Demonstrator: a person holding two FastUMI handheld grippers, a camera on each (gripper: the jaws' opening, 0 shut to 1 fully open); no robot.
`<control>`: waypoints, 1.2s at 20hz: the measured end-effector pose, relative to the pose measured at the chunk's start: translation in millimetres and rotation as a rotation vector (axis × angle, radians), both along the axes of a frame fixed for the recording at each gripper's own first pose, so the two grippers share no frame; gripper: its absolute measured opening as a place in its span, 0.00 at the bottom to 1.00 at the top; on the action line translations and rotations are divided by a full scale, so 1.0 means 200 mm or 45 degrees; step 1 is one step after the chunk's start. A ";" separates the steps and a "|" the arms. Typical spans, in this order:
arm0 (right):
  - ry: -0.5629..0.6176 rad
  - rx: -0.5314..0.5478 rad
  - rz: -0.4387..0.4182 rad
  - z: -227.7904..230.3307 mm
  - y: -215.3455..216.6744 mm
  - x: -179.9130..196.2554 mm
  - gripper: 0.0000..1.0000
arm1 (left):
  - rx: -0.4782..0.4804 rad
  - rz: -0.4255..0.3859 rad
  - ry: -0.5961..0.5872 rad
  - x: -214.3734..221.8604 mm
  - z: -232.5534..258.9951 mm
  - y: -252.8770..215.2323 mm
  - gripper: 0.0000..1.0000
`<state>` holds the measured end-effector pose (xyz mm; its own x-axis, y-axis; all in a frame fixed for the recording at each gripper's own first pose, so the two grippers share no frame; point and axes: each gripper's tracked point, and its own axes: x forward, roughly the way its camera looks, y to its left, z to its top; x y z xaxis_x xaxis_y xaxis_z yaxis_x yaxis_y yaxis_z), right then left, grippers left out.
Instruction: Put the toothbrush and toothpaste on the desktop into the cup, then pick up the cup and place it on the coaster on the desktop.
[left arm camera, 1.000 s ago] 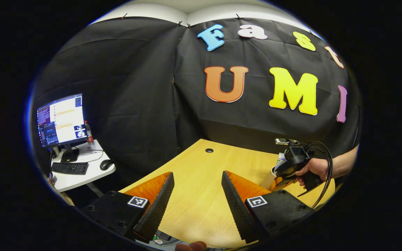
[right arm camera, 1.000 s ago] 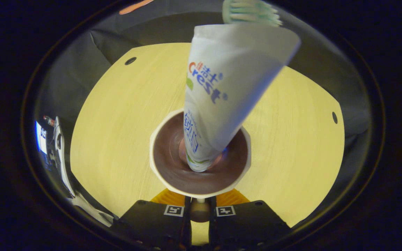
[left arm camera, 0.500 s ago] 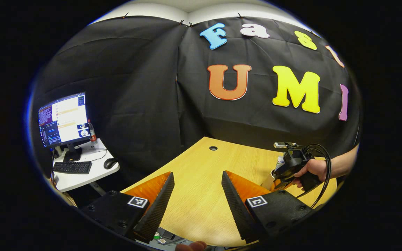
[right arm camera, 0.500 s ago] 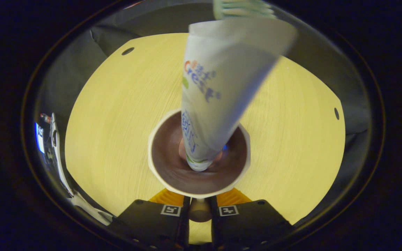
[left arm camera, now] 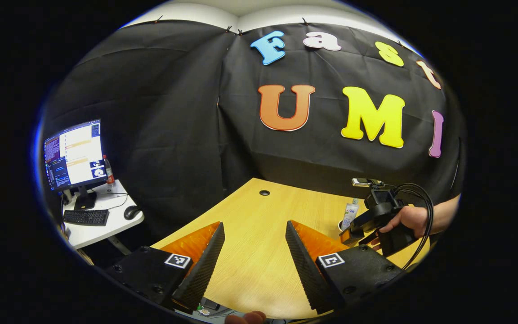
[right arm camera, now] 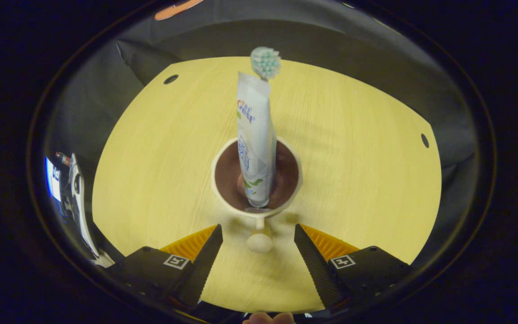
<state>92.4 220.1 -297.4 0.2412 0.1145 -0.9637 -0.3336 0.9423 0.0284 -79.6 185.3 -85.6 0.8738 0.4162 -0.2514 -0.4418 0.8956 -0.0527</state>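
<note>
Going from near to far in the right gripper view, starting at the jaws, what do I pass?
Right gripper, jaws open → cream cup's handle knob → cream cup with brown inside → white toothpaste tube standing in it → green-and-white toothbrush bristles → far edge of the light wooden desktop.

Bare desktop (right arm camera: pixel 358 180) lies open on both sides of the cup (right arm camera: pixel 259 177) — only its handle (right arm camera: pixel 259 236) stands between the spread fingers of the right gripper (right arm camera: pixel 259 252). Over the cup, the upright toothpaste (right arm camera: pixel 253 139) and toothbrush (right arm camera: pixel 265 63) block entry, with apparently little room left inside.
</note>
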 end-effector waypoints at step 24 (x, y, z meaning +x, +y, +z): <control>-1.478 0.209 -0.291 1.51 -0.81 -0.31 0.96 | 0.106 -0.496 -0.247 0.46 0.48 -0.67 0.87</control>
